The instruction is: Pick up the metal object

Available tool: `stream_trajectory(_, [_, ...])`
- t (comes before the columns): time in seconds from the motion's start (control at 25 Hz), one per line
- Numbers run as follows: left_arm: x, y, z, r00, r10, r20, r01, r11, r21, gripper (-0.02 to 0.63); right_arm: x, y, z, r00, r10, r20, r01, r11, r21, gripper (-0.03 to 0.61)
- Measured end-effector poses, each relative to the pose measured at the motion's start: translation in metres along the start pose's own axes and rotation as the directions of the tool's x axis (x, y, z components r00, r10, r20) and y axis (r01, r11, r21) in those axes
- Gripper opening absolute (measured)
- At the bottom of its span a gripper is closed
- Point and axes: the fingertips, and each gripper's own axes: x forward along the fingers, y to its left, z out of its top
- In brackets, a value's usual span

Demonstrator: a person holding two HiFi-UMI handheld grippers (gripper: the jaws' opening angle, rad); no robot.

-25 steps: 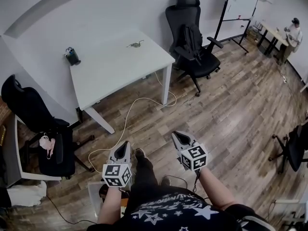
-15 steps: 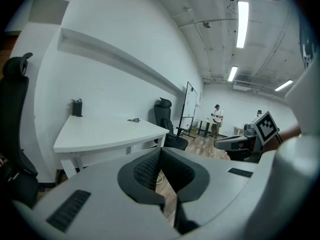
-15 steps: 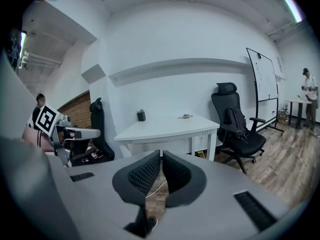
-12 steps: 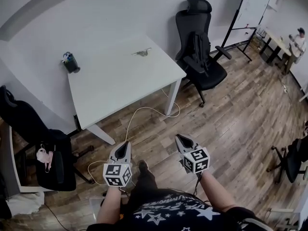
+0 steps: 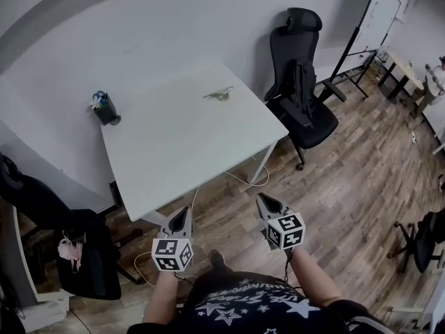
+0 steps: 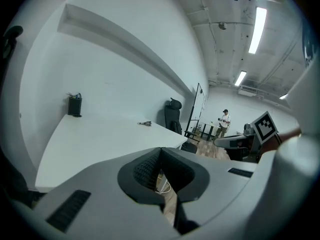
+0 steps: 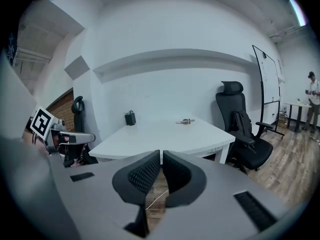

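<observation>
A small metal object lies near the far edge of a white table; it also shows in the left gripper view and the right gripper view. My left gripper is shut and empty, held just short of the table's near edge. My right gripper is also shut with nothing between its pads, off the table's near right corner. Both point toward the table, well short of the metal object.
A dark pen holder stands at the table's far left. A black office chair is right of the table, another dark chair at the left. A white cable runs on the wooden floor under the table. A whiteboard stands far right.
Both grippers and the head have moved forward toward the table; the table now fills more of the head view and its near edge lies just ahead of the grippers.
</observation>
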Motion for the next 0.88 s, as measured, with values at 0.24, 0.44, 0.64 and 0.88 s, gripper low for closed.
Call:
stream_trajectory(0.24, [0.019,0.042,0.014,1.000,-0.005,-0.011,0.005,1.000,-0.001,0.020,0.040,-0.004,0.014,0.998,-0.067,-0.006,0.067,0.995,0.068,0.049])
stream_trajectory(0.44, [0.037,0.046,0.014,0.999,-0.025,-0.029,0.025,1.000,0.013,0.020,0.057,-0.009,0.017,0.999,-0.045,-0.031,0.047,0.997,0.064,0.049])
stream_trajectory(0.64, [0.065,0.054,0.033,0.999,-0.030,-0.023,0.031,0.999,0.025,0.020,0.086,-0.022,0.039,0.999,0.001,0.041,-0.005,0.994,0.111,0.049])
stream_trajectory(0.88, [0.104,0.073,0.053,0.999,0.032,0.000,-0.032,0.999,0.025,0.020,0.135,-0.057,0.057,0.997,0.010,0.071,-0.019,0.992,0.122,0.049])
